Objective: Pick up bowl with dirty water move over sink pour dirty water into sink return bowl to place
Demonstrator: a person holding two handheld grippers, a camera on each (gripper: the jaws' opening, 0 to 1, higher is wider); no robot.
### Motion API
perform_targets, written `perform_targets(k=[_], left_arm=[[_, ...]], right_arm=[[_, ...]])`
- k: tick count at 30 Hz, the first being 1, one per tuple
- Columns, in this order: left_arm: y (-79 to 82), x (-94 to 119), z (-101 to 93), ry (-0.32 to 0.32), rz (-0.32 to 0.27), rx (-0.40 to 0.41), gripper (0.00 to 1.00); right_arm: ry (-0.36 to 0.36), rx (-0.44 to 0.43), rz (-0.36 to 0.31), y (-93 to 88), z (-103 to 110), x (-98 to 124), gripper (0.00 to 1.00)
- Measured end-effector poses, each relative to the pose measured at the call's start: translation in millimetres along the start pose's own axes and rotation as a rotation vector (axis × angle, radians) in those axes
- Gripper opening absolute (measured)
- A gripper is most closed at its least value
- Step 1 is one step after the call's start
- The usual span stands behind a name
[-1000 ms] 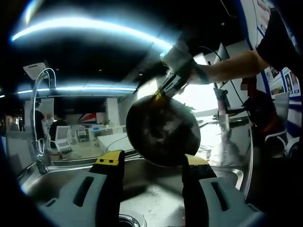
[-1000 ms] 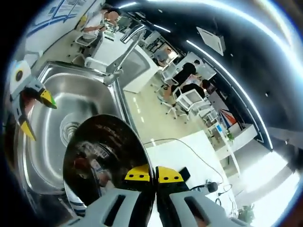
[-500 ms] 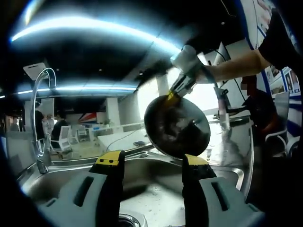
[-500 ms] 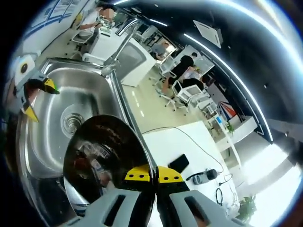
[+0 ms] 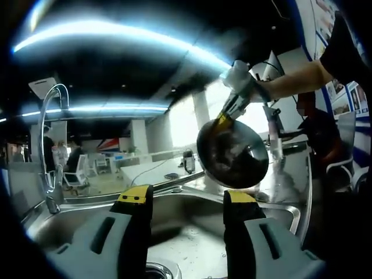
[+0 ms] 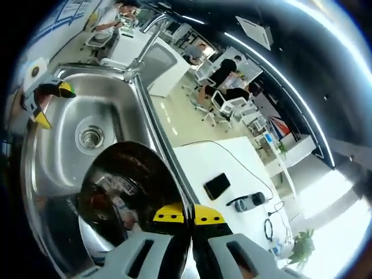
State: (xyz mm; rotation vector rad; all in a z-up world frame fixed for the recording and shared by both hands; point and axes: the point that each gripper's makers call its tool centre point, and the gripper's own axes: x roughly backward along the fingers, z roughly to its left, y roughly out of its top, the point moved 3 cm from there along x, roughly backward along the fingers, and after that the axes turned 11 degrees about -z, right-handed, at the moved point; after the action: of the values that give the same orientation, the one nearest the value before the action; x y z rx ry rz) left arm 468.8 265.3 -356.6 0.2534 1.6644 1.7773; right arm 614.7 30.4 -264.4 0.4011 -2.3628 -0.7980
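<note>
A shiny steel bowl [image 5: 232,156] hangs tilted above the right end of the sink [image 5: 195,210]. My right gripper [image 5: 222,120] comes down from the upper right and is shut on the bowl's rim. In the right gripper view the bowl [image 6: 132,197] sits close in front, its rim pinched by my right gripper [image 6: 189,214], with the sink [image 6: 119,99] and its drain [image 6: 90,138] beyond it. No water shows in the bowl. My left gripper [image 5: 187,197] stands open over the basin with nothing between its jaws, and it appears as the left gripper [image 6: 43,103] at the sink's far side.
A curved faucet [image 5: 49,142] rises at the sink's left end, seen as the faucet [image 6: 145,49] in the other view. Beside the sink a white table [image 6: 200,160] carries a phone [image 6: 217,186] and cables. People sit on chairs [image 6: 224,113] farther off.
The bowl, held by my right gripper, has moved right across the left gripper view, from over the basin's middle to its right end. My left gripper has stayed still.
</note>
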Motion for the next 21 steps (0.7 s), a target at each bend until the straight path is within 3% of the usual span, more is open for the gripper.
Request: perform_targets(k=[8, 21], left_arm=[[-0.4, 0, 0.6, 0.005, 0.004, -0.004, 0.47], [-1.1, 1, 0.5, 0.007, 0.011, -0.013, 0.47]], right_arm=[[-0.001, -0.013, 0.036, -13.9, -1, 6, 0.0], [0.017, -0.106, 0.087, -35.9, -7, 1, 0.0]])
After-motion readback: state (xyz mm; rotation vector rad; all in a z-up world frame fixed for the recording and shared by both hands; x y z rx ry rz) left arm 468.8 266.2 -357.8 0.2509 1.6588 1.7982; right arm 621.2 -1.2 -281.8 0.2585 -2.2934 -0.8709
